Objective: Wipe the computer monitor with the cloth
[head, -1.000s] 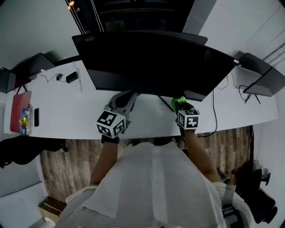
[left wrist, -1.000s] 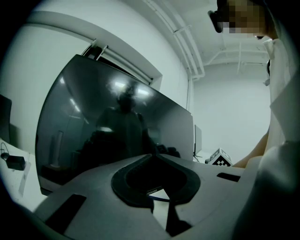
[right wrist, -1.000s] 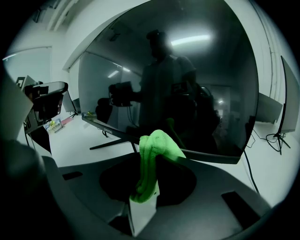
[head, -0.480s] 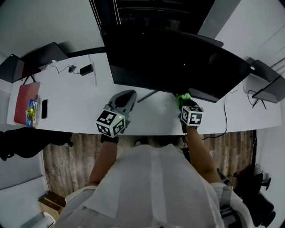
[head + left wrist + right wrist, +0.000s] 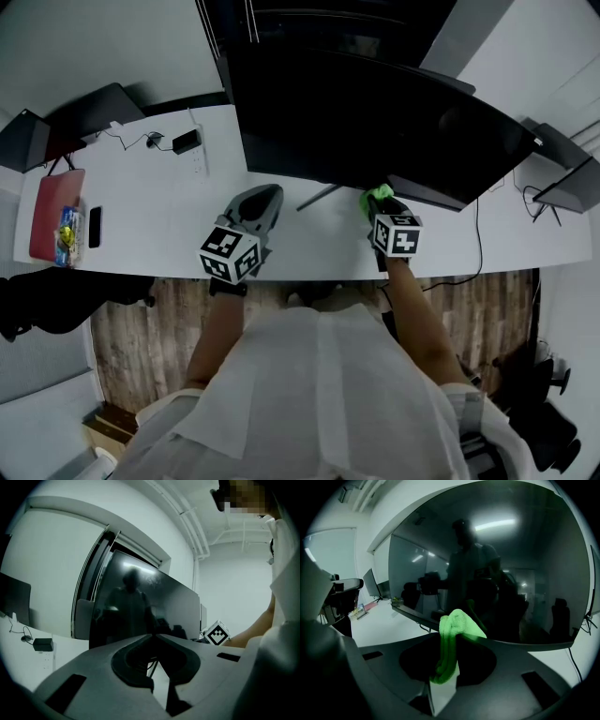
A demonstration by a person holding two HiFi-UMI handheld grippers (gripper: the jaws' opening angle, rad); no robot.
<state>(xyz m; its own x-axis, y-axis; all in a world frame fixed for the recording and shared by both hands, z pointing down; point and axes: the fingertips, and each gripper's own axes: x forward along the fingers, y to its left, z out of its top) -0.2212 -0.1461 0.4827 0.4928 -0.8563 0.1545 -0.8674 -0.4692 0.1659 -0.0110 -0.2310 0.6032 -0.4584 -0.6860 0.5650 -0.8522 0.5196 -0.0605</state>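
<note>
The big dark monitor point(image 5: 375, 122) stands at the far side of the white desk point(image 5: 159, 225). The right gripper point(image 5: 382, 208) has its fingers clenched on a bright green cloth point(image 5: 451, 639). The cloth pokes up out of them, close by the low edge of the screen, toward its right part. I cannot tell if it touches the glass. The left gripper point(image 5: 255, 204) is low over the desk, left of the cloth, its fingers pressed together with nothing in them.
</note>
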